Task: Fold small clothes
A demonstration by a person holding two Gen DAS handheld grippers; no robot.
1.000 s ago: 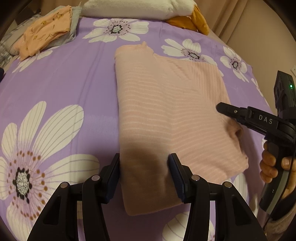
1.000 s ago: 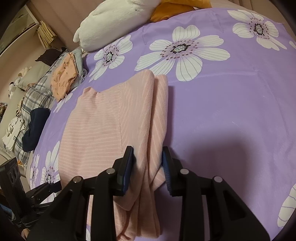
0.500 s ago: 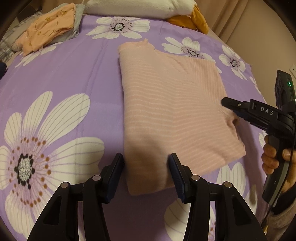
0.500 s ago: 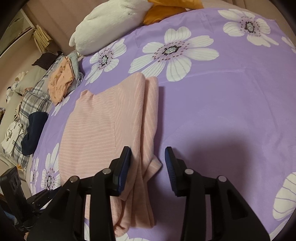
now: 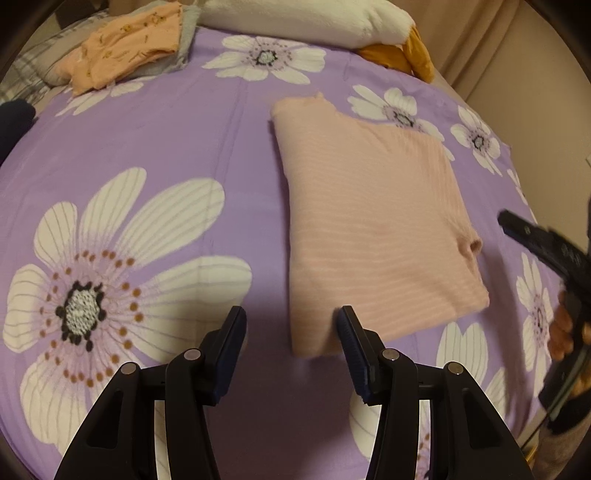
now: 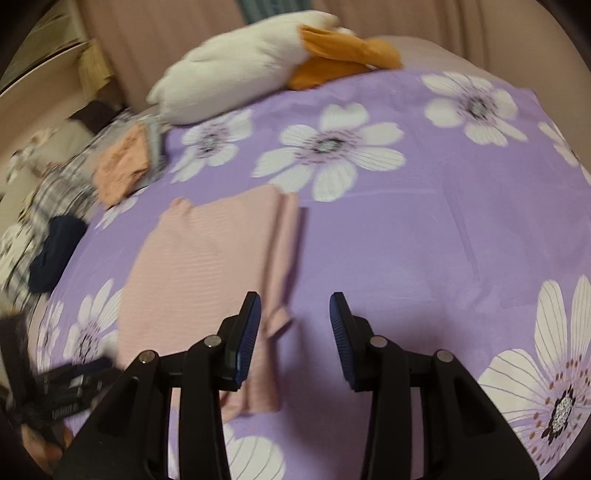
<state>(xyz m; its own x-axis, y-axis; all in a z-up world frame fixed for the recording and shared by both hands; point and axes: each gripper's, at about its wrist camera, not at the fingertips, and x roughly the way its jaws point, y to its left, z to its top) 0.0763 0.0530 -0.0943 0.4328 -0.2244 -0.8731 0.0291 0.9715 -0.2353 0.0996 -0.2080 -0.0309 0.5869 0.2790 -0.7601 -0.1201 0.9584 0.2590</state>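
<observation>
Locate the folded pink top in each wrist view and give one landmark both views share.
Left wrist: pink top lies right of centre, its near corner just ahead of the gripper's fingers.
Right wrist: pink top lies left of centre, ahead of the left-hand finger.
Shared landmark: white plush toy at the far edge.

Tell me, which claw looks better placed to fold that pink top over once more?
Probably the left claw: it stands open with the near corner of the pink top between its fingers. The right claw, also open, hangs mostly over bare purple bedspread, with only the top's side flap at its inner finger.
</observation>
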